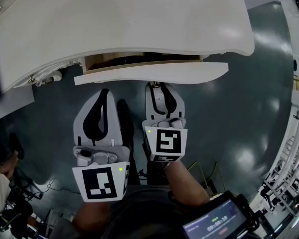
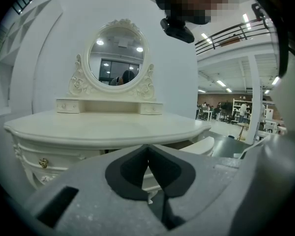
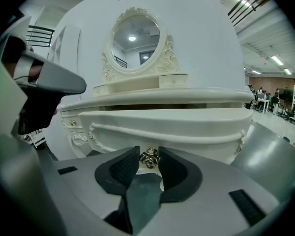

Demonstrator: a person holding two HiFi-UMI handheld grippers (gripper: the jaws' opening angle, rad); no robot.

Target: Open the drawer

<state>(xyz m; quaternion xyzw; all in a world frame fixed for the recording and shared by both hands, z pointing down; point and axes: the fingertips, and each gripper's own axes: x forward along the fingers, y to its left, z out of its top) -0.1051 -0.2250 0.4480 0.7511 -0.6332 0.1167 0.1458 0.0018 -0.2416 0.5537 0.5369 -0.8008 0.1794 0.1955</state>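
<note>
Cream curved drawer ajar; right gripper jaws clasp its ornate metal knob; left gripper jaws pressed together.

Bright ceiling lamps light the hall evenly and leave pale glare spots on the dark floor. All views bend strongly, with black corners; the white tabletop looks washed out.

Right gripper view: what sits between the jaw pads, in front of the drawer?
The drawer's metal knob, clamped from both sides by the right gripper. The right gripper view shows this plainly.
</note>
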